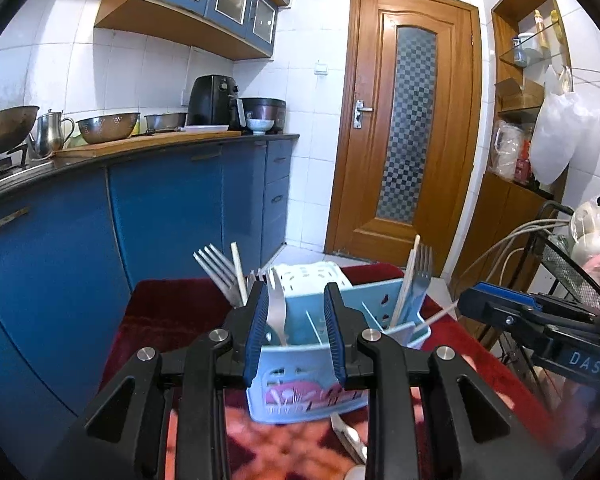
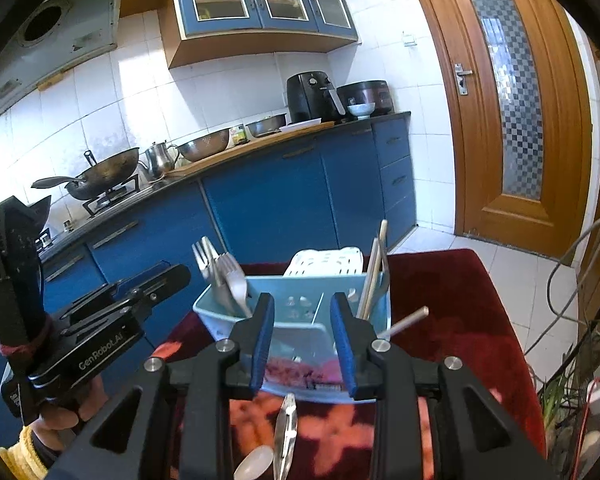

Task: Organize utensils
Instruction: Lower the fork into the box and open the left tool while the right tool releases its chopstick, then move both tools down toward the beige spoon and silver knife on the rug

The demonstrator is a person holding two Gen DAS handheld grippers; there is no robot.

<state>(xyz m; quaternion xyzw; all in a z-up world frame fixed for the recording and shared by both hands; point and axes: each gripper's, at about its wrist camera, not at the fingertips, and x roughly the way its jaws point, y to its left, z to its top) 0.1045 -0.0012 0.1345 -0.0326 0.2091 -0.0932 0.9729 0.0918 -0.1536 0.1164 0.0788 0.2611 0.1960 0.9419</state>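
Note:
A light-blue utensil caddy (image 1: pixel 300 380) (image 2: pixel 292 332) stands on a red patterned cloth (image 1: pixel 172 312). Metal forks (image 1: pixel 216 268) (image 2: pixel 220 276) stick up from its left compartment. Chopsticks (image 1: pixel 406 280) (image 2: pixel 374 276) and a fork stand in its right one. A white plastic spoon (image 1: pixel 276 312) stands in the near compartment. My left gripper (image 1: pixel 296 292) is open just in front of the caddy, holding nothing. My right gripper (image 2: pixel 302 304) is open before the caddy too, and empty. One loose chopstick (image 2: pixel 408 320) leans out at the caddy's right. Metal tongs (image 2: pixel 286 428) and a white spoon (image 2: pixel 256 462) lie on the cloth below.
A white slotted basket (image 2: pixel 328 260) sits behind the caddy. Blue cabinets (image 1: pixel 60 260) with a cluttered counter run along the left. A wooden door (image 1: pixel 404 128) is straight ahead. A wire rack (image 1: pixel 560 264) with cables stands at the right. A hand (image 2: pixel 60 412) holds the left gripper.

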